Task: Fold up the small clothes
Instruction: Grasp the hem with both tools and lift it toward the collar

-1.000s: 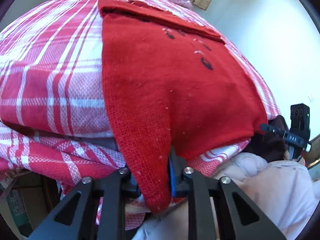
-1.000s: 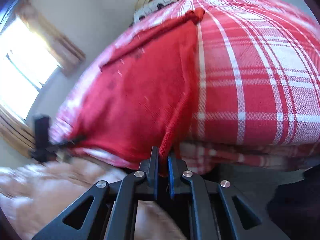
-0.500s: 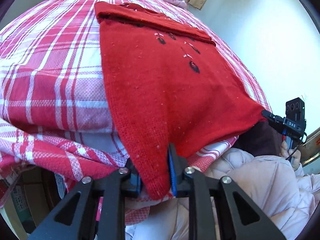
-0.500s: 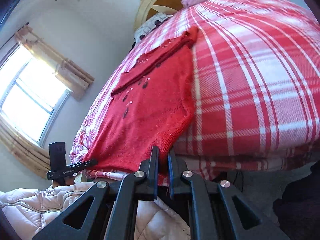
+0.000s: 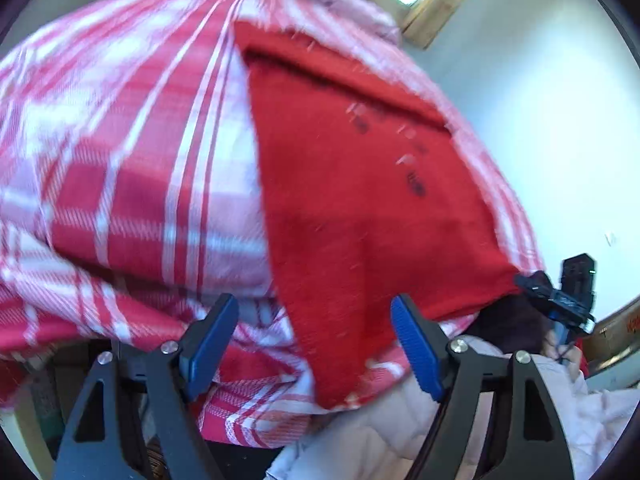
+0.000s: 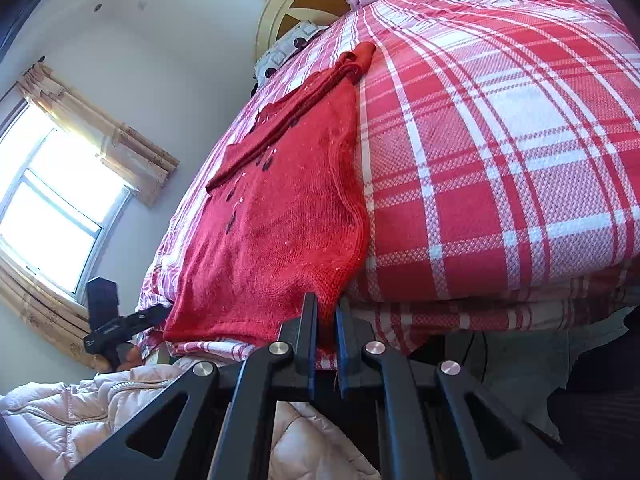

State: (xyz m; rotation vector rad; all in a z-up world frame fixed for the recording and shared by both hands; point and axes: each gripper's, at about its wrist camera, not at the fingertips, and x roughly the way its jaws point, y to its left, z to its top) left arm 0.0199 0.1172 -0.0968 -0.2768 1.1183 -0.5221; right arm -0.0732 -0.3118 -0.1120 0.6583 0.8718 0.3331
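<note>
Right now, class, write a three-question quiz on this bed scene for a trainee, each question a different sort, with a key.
1. True or false: the red knitted sweater lies on a red and white checked bedspread.
2. Which gripper pinches the sweater's hem? A) left gripper B) right gripper
3. Fill in: the dark marks on the sweater run in a ____ down its front.

Key: 1 true. 2 B; the left one's jaws are opening, their blue pads clear of the cloth. 3 line.
</note>
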